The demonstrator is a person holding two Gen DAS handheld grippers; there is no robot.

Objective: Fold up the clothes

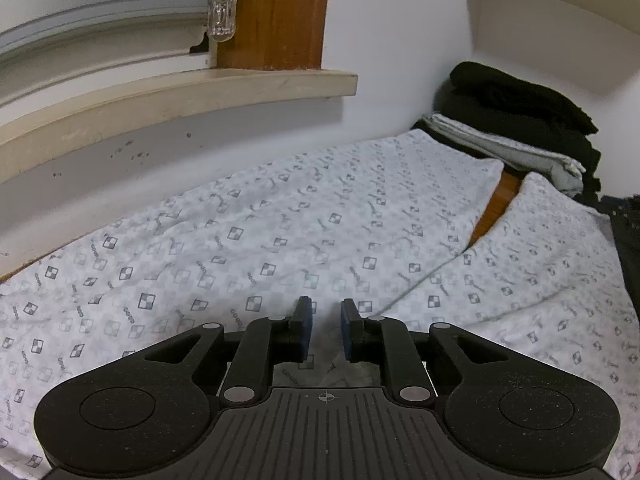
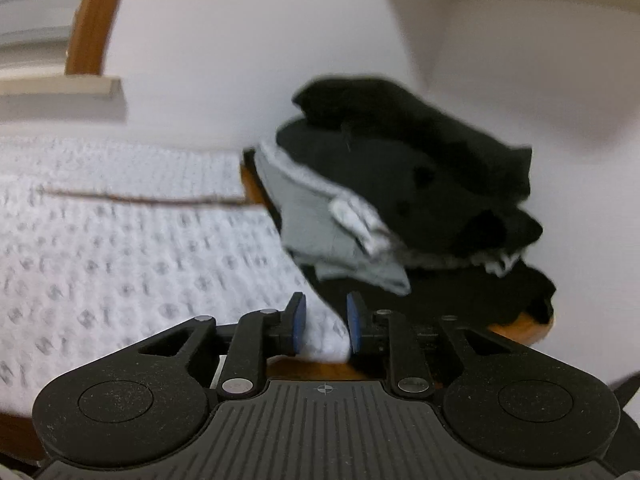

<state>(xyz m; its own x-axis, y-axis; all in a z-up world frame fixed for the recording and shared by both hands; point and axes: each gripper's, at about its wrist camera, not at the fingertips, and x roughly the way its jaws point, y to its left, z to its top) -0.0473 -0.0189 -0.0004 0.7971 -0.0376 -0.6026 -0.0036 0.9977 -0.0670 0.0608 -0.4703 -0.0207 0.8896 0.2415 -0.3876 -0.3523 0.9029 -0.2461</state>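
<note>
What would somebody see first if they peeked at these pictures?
Probably the big white patterned cloth spread flat across the middle, its two legs pointing at the wall. Next, the pile of folded black and grey clothes stacked in the far right corner. Both black tongs, left and right, poke in at the cloth's near edge.

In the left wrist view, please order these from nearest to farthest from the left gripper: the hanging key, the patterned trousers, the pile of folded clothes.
From the left gripper:
1. Patterned trousers, directly under and ahead of the fingers.
2. Pile of folded clothes, far right against the wall.
3. Hanging key, top left, by the window frame.
</note>
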